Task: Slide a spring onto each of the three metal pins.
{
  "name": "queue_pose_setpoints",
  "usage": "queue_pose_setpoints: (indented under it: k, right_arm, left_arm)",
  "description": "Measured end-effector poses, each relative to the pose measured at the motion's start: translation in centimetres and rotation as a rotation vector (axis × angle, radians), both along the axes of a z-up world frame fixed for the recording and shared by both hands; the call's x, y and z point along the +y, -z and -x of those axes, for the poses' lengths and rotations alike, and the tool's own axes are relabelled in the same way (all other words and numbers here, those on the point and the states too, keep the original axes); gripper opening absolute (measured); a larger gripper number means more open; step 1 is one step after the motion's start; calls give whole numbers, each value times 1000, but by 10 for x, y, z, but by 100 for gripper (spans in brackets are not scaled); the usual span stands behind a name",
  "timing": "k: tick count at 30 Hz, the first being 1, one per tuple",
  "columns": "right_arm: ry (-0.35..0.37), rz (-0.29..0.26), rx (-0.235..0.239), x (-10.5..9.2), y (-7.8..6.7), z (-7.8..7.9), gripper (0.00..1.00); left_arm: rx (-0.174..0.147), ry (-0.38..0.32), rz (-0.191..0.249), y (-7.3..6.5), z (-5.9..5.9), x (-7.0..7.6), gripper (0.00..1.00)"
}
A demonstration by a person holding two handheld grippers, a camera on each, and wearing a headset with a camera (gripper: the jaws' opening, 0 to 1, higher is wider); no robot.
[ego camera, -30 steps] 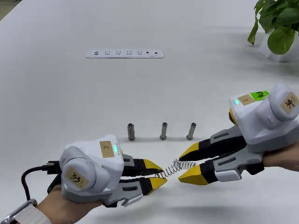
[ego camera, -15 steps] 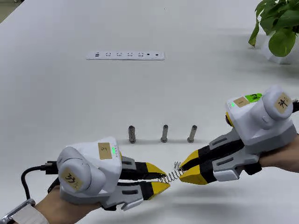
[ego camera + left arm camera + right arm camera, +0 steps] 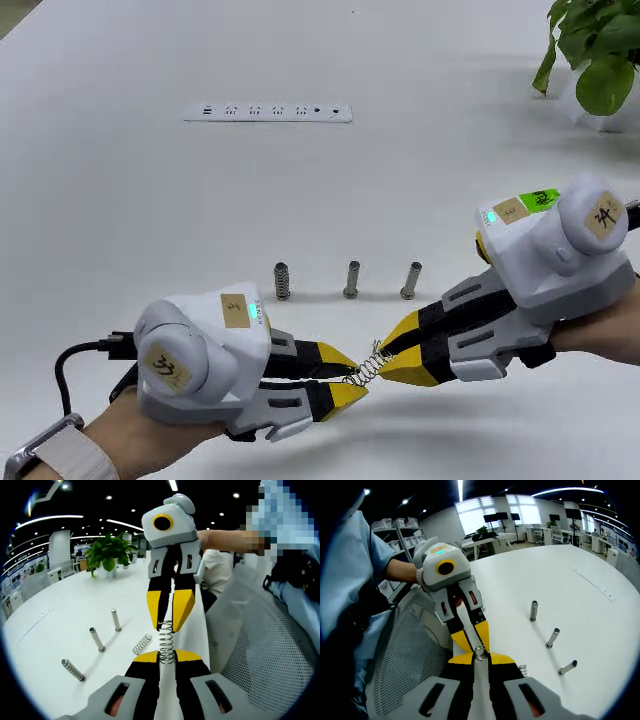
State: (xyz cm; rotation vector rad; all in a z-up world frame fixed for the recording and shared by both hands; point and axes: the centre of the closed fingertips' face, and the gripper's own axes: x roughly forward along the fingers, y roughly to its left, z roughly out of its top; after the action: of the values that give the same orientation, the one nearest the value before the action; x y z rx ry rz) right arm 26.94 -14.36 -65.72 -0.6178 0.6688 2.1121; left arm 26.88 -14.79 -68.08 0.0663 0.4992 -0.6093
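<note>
Here the spring [image 3: 368, 364] bridges the gap, left tool [image 3: 358, 379] and right tool [image 3: 384, 360] each clamped on one end.

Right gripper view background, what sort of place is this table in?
Probably an open-plan office or lab: monitors on far desks, ceiling strip lights, and a potted plant on the white table.

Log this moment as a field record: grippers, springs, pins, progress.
left gripper: shut on one end of the held spring
right gripper: shut on its other end
loose spring: lying on the table
pins, head view: left pin carries a spring; middle pin and right pin bare
progress: one of three pins done
</note>
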Motion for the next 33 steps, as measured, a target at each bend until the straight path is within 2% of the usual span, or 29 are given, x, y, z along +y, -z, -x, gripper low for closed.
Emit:
queue_pose_setpoints:
  k: [7,18,21,23,27,33]
  right_arm:
    - [-30,-10,-47,3,-3,4,11]
    - [-55,-3,-85,0,-3,5,11]
    - [-94,6,-122,-2,-2,6,14]
    - [-115,38,-154,-4,0,3,19]
    - [-180,69,-212,-4,5,4,18]
    - [-241,97,-252,-3,11,11,17]
  left_arm:
    - [3,6,4,-1,-4,-4,10]
    - [1,13,-2,0,-5,-6,9]
    - [3,21,-15,1,-5,-6,9]
    - [7,33,-29,3,-5,-7,9]
    - [14,44,-47,5,-6,-8,9]
    - [29,54,-62,7,-7,-10,9]
